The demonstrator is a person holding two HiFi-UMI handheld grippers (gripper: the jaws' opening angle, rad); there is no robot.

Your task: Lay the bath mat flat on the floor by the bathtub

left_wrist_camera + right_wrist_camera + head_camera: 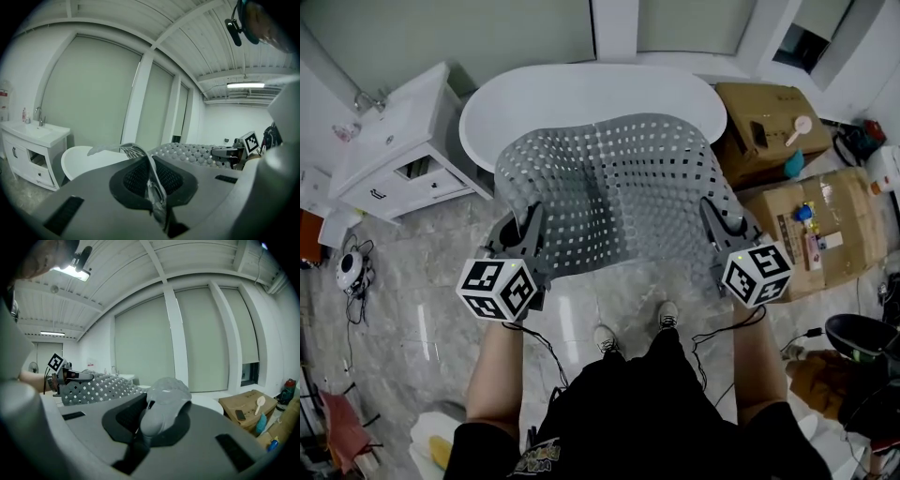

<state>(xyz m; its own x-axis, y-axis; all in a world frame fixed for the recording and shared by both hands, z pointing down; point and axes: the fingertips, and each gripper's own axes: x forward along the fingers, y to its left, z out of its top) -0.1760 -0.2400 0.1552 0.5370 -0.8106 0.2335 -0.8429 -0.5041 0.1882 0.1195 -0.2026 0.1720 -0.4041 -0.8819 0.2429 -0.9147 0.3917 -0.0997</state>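
The bath mat (614,187) is up in the air, stretched wide between the 2 grippers, and none of it is on the floor (431,281) yet. The left gripper (530,223) has its jaws pressed together on a thin fold of the mat's left edge, and the left gripper view shows that edge running up between the pads. The right gripper (713,218) is pinching a bunched corner of the mat on the other side, a grey lump squeezed between its jaws. So the pick-up and the spreading look done, while the lowering, the flattening and the letting go are all left. The mat hangs in a curve, with its far edge up over the near rim of the bathtub (544,94) as the head view sees it; whether it touches the rim cannot be told. Below it lies a bare strip of marble floor, and the person's 2 shoes (605,337) stand just at the near side of that strip. Room to the sides is tighter: a white cabinet (403,150) with a basin sits beside the tub on the left, and cardboard boxes (769,122) crowd the right, near the right gripper. The mat should fit between them, but the far edge needs to come off the tub side first.
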